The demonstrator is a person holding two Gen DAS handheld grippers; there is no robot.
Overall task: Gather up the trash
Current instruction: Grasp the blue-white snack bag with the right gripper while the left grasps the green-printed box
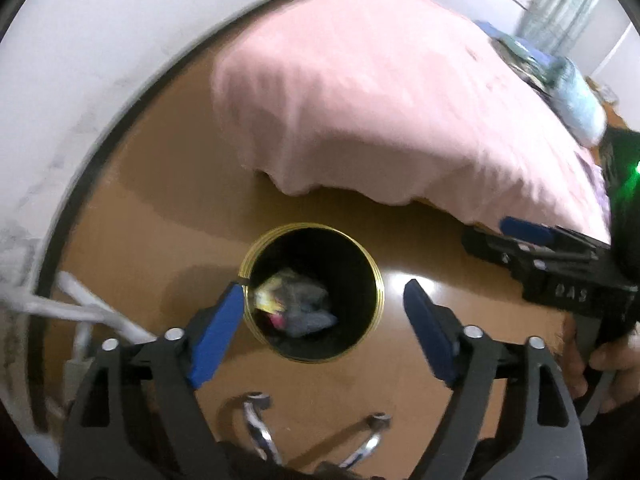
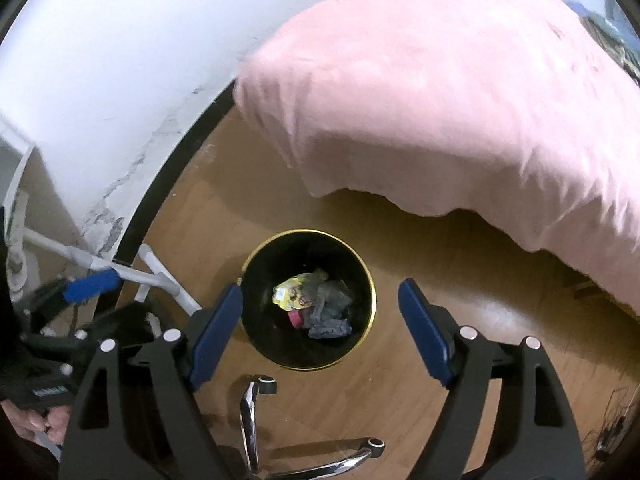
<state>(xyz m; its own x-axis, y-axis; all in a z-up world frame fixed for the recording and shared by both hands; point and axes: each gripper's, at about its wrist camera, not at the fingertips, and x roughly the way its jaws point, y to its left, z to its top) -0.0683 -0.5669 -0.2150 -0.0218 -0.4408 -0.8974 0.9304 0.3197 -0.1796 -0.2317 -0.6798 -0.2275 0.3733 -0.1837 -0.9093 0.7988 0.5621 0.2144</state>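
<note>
1. Hovering over the bin: both grippers hang above a round black bin (image 2: 308, 300) with a gold rim, standing on the wood floor (image 2: 460, 280).
2. Left gripper (image 1: 324, 312): jaws spread wide, nothing between the blue pads (image 1: 218, 340).
3. Right gripper (image 2: 320, 320): jaws also wide apart, empty, blue pads (image 2: 424, 332) framing the bin from above.
4. Trash (image 2: 312, 306) lies at the bottom of the bin: a crumpled yellow wrapper, a pink scrap, grey-blue wads. Sharp in the right wrist view, blurred in the left.
5. Left view only: the right gripper's body with a hand (image 1: 608, 364) on its handle at the right edge, a green light glow, and blue and patterned bedding (image 1: 576, 100) at the far end of the bed.
6. Right view only: the left gripper seen side-on at the left edge with fingers (image 2: 44, 420) on its grip, and cracked paint low on the white wall (image 2: 108, 220).
7. Around: a bed with a pink cover (image 2: 440, 100) overhangs the floor just beyond the bin; a white metal frame (image 2: 160, 280) stands by the wall; chrome chair legs with castors (image 2: 256, 404) sit near the bin's near side.
8. Nothing covers the bin mouth; only the left pad of each gripper overlaps its rim in the pictures.
</note>
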